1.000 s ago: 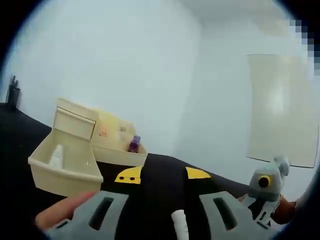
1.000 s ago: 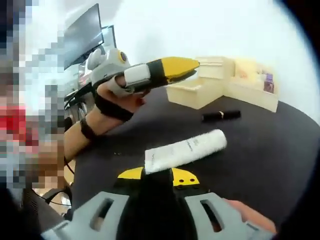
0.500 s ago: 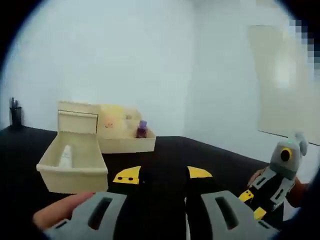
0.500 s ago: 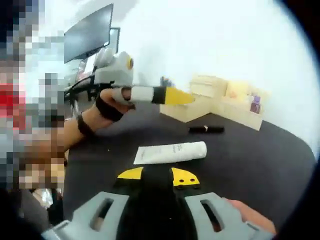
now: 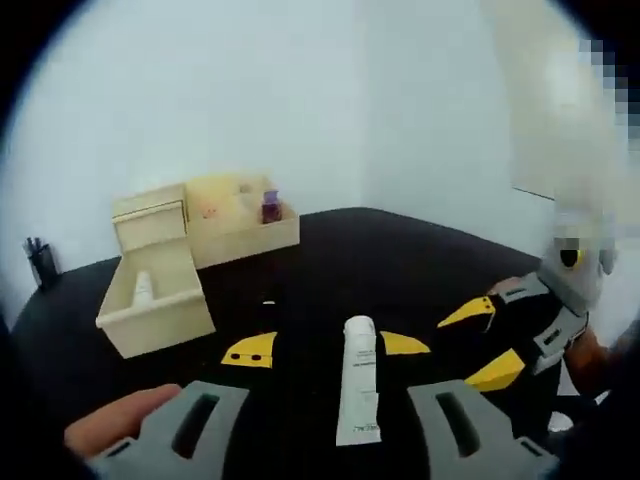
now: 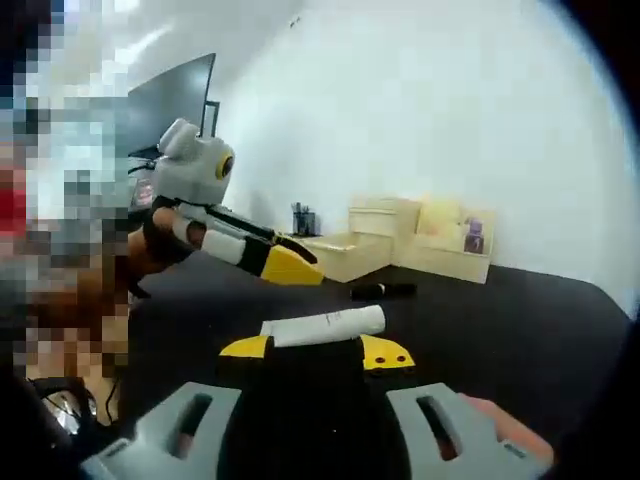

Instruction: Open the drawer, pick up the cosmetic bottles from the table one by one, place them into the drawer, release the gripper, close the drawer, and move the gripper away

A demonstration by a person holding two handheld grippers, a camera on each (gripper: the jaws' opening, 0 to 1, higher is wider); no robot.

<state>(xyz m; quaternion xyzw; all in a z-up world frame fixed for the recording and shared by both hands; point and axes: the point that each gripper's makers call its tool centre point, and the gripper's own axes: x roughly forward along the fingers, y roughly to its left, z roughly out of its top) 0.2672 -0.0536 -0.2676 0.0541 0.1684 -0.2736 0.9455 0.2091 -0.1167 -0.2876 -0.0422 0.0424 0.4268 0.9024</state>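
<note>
Left gripper view now has the white squeeze tube (image 5: 358,378) lying between the wide-open, empty left gripper (image 5: 325,348) jaws; earlier it sat lower. Right gripper (image 6: 316,350) open, empty. Cream open drawer (image 5: 155,305) waits far left, one bottle (image 5: 144,289) inside.

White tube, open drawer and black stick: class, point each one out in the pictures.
White tube (image 5: 358,378), left gripper view, middle of its body.
Open drawer (image 5: 160,322), left gripper view, front wall.
Black stick (image 6: 382,290), right gripper view, its middle.

Both views are bright and evenly lit, white wall (image 5: 230,110) nearly blown out, upper right of the left gripper view has glare. Soft blur everywhere, strong fisheye bending at edges. Black table (image 6: 520,330) swallows most shadows.
</note>
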